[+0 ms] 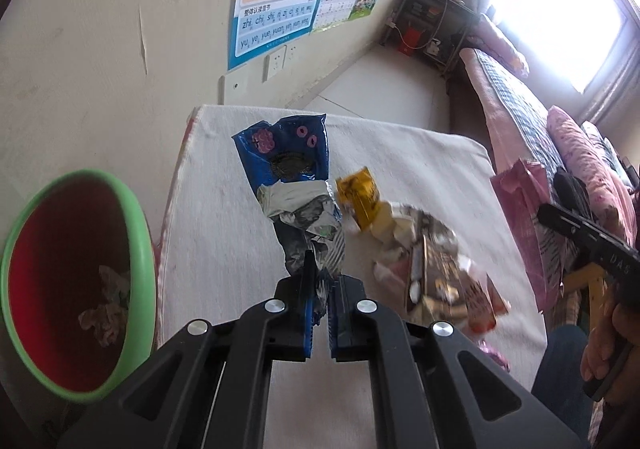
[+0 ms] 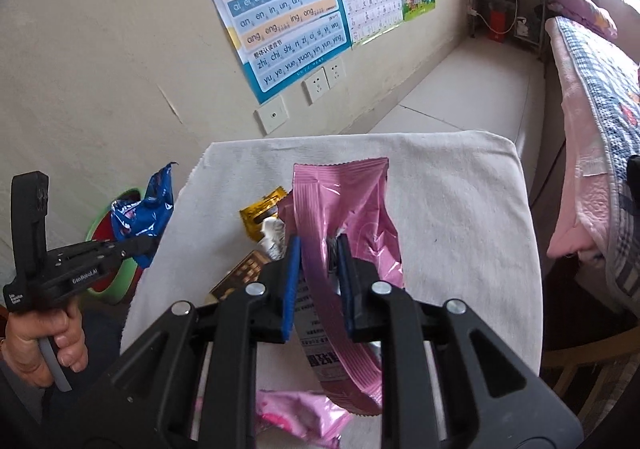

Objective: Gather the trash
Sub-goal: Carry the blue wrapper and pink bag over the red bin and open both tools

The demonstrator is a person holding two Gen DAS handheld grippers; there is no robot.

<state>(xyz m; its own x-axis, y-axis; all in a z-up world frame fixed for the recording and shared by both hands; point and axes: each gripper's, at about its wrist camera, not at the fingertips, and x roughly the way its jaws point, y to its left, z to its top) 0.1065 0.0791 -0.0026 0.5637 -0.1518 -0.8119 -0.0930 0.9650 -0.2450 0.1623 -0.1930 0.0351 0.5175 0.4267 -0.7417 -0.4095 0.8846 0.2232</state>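
My left gripper [image 1: 320, 281] is shut on the crumpled end of a blue cookie wrapper [image 1: 286, 153], which sticks up above the white-clothed table [image 1: 224, 233]. In the right wrist view that left gripper [image 2: 150, 245] holds the blue wrapper [image 2: 138, 211] over the bin's edge. My right gripper [image 2: 316, 261] is shut on a pink snack bag [image 2: 352, 201], lifted off the cloth. In the left wrist view the pink bag [image 1: 520, 189] hangs from the right gripper at the right edge. A yellow wrapper [image 1: 358, 197] and several other wrappers [image 1: 436, 281] lie on the table.
A green-rimmed red bin [image 1: 80, 289] with crumpled paper inside stands left of the table. A wall with posters [image 2: 276, 9] lies behind. A bed with a pink cover [image 2: 592, 129] runs along the right. A pink wrapper [image 2: 296, 413] lies at the table's near edge.
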